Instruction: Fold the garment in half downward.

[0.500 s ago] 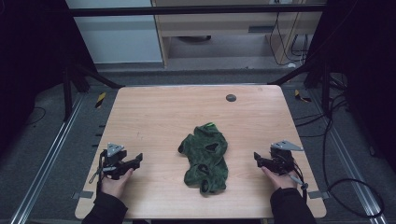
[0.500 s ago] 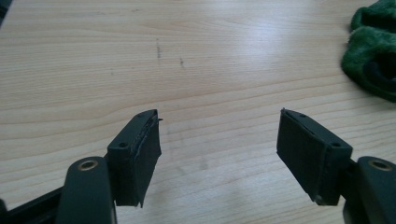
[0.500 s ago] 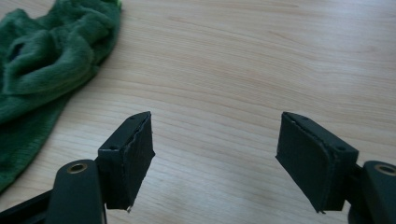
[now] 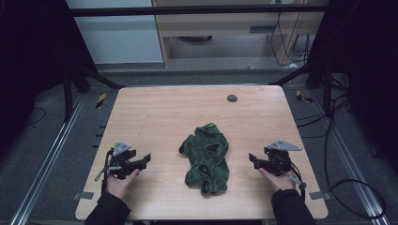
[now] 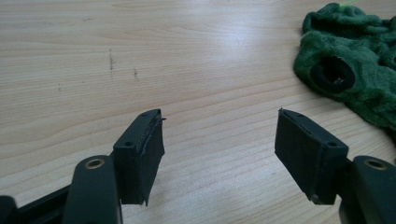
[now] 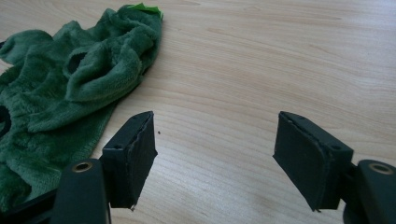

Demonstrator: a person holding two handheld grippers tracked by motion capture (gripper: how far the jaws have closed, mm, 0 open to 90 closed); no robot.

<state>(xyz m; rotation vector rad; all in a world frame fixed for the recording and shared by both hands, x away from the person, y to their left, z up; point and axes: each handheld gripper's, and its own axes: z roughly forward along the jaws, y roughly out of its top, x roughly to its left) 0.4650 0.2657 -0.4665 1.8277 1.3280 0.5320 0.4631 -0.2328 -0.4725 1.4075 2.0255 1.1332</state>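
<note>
Two gaping tongs — left (image 4: 146, 158), right (image 4: 251, 159) — green fleece garment (image 4: 206, 157) between, untouched.

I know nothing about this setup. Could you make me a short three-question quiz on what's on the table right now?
1. True or false: the left tool is closed on the green fleece garment.
2. Where does the garment lie? A) between the two tools B) at the table's far edge C) on the floor
3. Fill in: the right tool has its jaws ____, with bare wooden table between them.

Key: 1 false; 2 A; 3 open.
</note>
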